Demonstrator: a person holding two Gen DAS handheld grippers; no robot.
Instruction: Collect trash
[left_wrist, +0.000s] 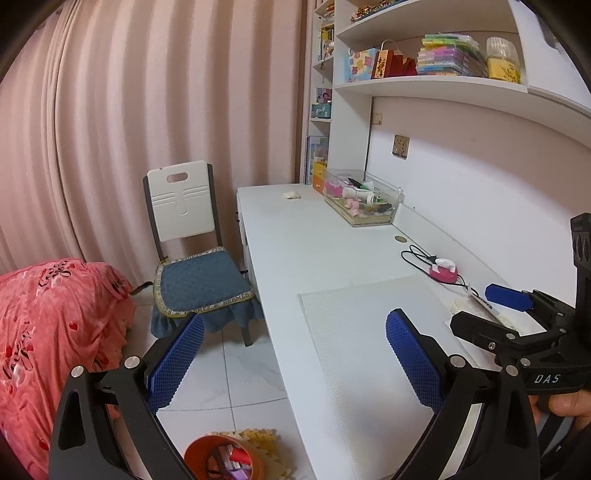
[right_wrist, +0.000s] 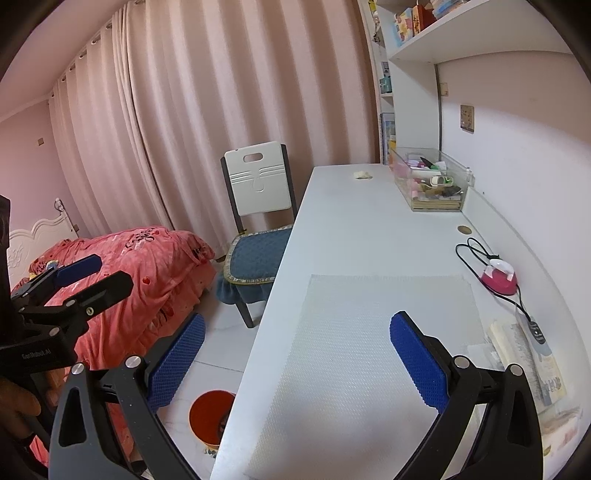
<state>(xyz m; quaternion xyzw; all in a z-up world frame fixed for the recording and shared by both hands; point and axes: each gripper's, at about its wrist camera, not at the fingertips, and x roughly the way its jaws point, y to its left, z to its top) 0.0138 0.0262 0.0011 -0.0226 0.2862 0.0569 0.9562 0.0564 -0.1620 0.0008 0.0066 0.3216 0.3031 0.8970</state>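
Observation:
A small crumpled scrap of pale paper (left_wrist: 291, 195) (right_wrist: 362, 175) lies alone at the far end of the white desk (left_wrist: 295, 251) (right_wrist: 351, 229). On the floor by the desk's near corner stands an orange bin (left_wrist: 192, 448) (right_wrist: 207, 410) with some wrappers inside. My left gripper (left_wrist: 295, 363) (right_wrist: 99, 278) is open and empty, held over the desk's front edge. My right gripper (right_wrist: 297, 362) (left_wrist: 487, 312) is open too, hovering above the textured white mat (right_wrist: 369, 350) with nothing between its fingers. Both are far from the scrap.
A chair with a blue cushion (left_wrist: 199, 280) stands left of the desk, and a red-covered bed (right_wrist: 140, 266) lies beyond. A clear box of odds and ends (left_wrist: 362, 201), a pink device with a black cord (right_wrist: 498, 280) and a book (right_wrist: 524, 362) sit along the wall side.

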